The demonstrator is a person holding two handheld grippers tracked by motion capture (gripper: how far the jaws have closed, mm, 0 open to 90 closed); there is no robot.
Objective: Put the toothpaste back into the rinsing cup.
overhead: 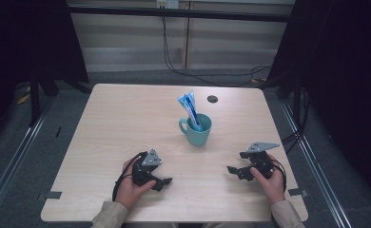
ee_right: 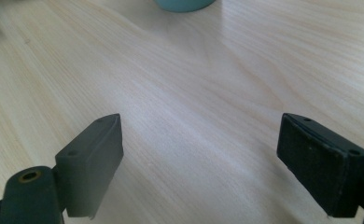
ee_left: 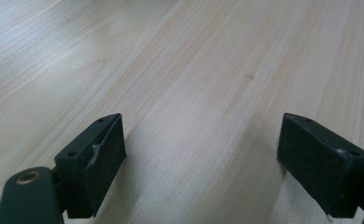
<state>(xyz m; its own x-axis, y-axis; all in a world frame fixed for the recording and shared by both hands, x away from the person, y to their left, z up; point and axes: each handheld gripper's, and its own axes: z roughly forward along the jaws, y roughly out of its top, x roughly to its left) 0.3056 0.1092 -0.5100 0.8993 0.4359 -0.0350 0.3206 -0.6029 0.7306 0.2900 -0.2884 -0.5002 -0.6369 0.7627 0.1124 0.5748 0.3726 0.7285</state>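
A teal mug (overhead: 196,129) stands near the middle of the light wooden table (overhead: 126,118), with blue and white packets (overhead: 189,107) sticking up out of it. My left gripper (overhead: 166,182) rests low over the table at the front left, held in a hand, open with bare wood between its jaws (ee_left: 201,154). At the front right my right gripper (overhead: 231,170) is also open, nothing between its jaws (ee_right: 201,154). The mug's base (ee_right: 184,4) shows at the top edge of the right gripper view, well beyond the fingertips.
A small dark round disc (overhead: 212,99) sits on the table behind the mug. Black cables (overhead: 174,61) hang down the wall past the far edge. Dark frame posts (overhead: 34,90) stand at both sides of the table.
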